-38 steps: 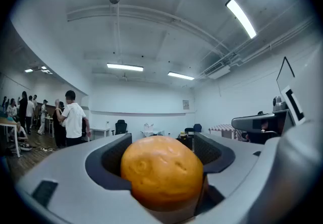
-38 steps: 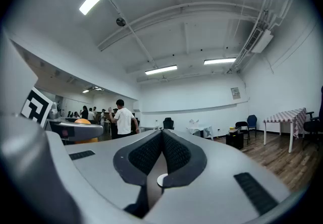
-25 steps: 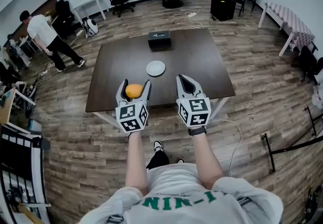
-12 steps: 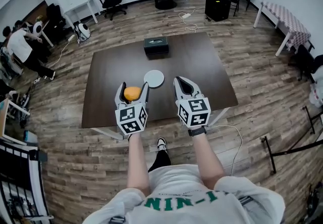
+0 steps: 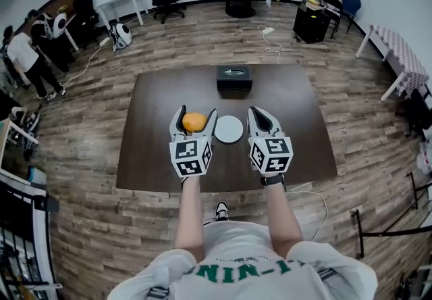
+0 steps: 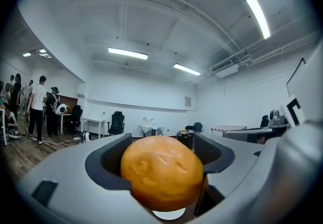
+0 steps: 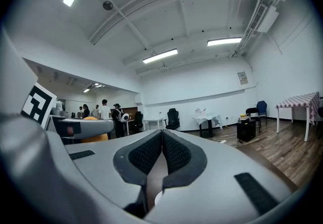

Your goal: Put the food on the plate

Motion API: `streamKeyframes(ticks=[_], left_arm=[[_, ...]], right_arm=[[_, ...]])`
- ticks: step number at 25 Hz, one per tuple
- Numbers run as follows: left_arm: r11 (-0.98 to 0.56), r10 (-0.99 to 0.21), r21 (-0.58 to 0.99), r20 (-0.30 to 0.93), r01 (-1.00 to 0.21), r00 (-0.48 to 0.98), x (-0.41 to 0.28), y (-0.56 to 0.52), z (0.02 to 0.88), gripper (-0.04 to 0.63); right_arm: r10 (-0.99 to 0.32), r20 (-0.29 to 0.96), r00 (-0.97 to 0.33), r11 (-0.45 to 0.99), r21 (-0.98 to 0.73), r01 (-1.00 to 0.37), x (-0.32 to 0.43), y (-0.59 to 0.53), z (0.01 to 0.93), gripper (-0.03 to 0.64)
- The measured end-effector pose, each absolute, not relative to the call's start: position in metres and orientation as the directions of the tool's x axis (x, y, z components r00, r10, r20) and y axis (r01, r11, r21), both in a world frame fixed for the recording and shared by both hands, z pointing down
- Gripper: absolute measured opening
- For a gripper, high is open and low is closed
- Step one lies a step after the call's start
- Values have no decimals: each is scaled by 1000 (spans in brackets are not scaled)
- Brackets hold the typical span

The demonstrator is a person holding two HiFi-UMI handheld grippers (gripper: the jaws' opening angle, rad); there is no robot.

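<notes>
My left hand-held gripper (image 5: 194, 113) clamps the orange food (image 5: 194, 121) between wide-set jaws, over the counter (image 5: 155, 106) and just left of the white plate (image 5: 229, 129). My right hand-held gripper (image 5: 258, 115) hangs at the plate's right side with its jaws pressed together, nothing between them.

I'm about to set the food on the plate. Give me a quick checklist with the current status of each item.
1. Grip on food: ok. The left gripper has both jaws pressed on the food.
2. Plate free: ok. The plate is bare.
3. Food over plate: not ok. In the head view the food is to the plate's left.
4. Right gripper out of the way: ok. The right gripper is shut, empty and to the plate's right.
5. Box clear of path: ok. The box sits beyond the plate.
6. Height above table: cannot tell.
</notes>
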State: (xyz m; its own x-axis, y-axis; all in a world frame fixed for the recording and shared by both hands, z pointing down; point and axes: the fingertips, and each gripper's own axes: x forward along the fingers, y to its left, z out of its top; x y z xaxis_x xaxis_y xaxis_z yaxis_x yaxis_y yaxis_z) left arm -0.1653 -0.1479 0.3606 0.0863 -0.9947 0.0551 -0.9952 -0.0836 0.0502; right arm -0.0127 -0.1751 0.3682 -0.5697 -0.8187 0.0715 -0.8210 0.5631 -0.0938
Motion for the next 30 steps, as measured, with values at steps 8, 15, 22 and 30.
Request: streamKeyframes(ticks=[8,15,22,30], left_arm=[[-141,-984,60,98,-988,147,-194,-216,391,394],[-174,-973,80,141,-981,184,-187,-257,420,396],[-169,-961,86,208,-982,184,-190,-300,456,396],[-207,-901,142,358,-968,245,-160,-345,531,396]], right_arm=[[-832,119,-542,530,-115,-840,-49,-234,404,19],[-832,156,-532,518,-126,-846,-45,-274,429,21],[-807,196,-558,542,-132,-830,-59,-319,454,21],[-786,288,-547,522,-163,-837,-43,-362,503,23]])
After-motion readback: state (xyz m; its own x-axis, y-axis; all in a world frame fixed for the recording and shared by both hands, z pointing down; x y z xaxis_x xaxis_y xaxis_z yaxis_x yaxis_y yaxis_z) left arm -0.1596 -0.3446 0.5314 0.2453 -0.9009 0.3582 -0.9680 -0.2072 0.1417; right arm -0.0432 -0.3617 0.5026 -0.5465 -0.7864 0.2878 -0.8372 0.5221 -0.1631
